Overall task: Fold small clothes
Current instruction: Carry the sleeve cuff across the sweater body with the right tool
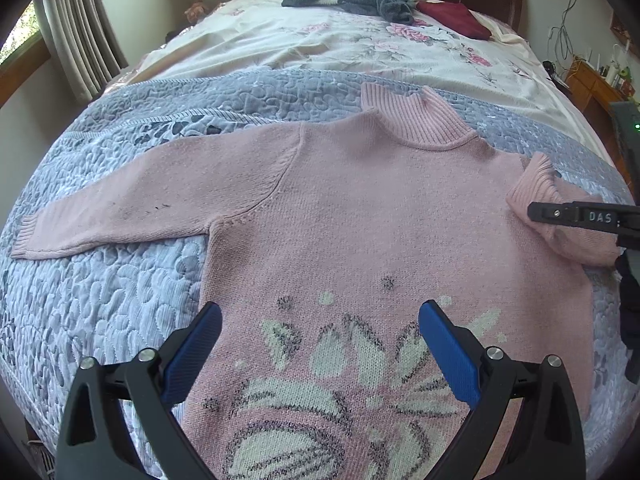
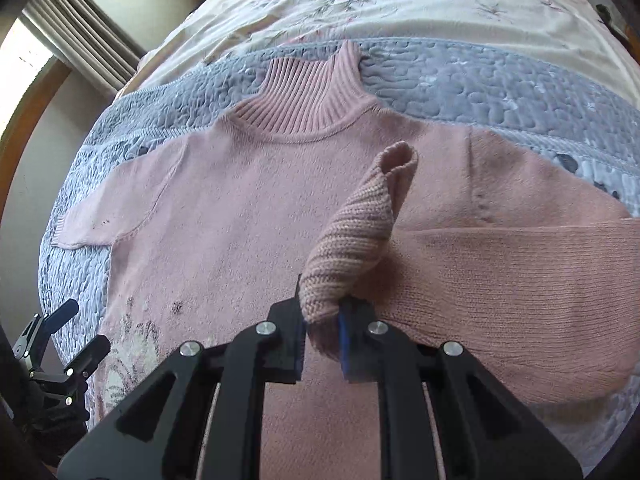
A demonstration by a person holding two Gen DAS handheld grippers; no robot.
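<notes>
Pink sweater (image 1: 360, 208) on quilted bedspread (image 1: 100, 304)

Soft daylight is coming in from the window (image 1: 22, 36) at the upper left, lighting both views evenly and leaving only faint shadows. The window pane (image 2: 24, 64) is glaring white in the right wrist view. Fisheye distortion is bending the edges, dark vignetting is filling the corners, and the near foreground is looking slightly soft.

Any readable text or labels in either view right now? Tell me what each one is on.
"DAS": white letters on the side of the right gripper, seen in the left wrist view where it is shut on the pink sweater's sleeve cuff.
No other text shows; the sweater's pattern is a flower, not lettering.
</notes>
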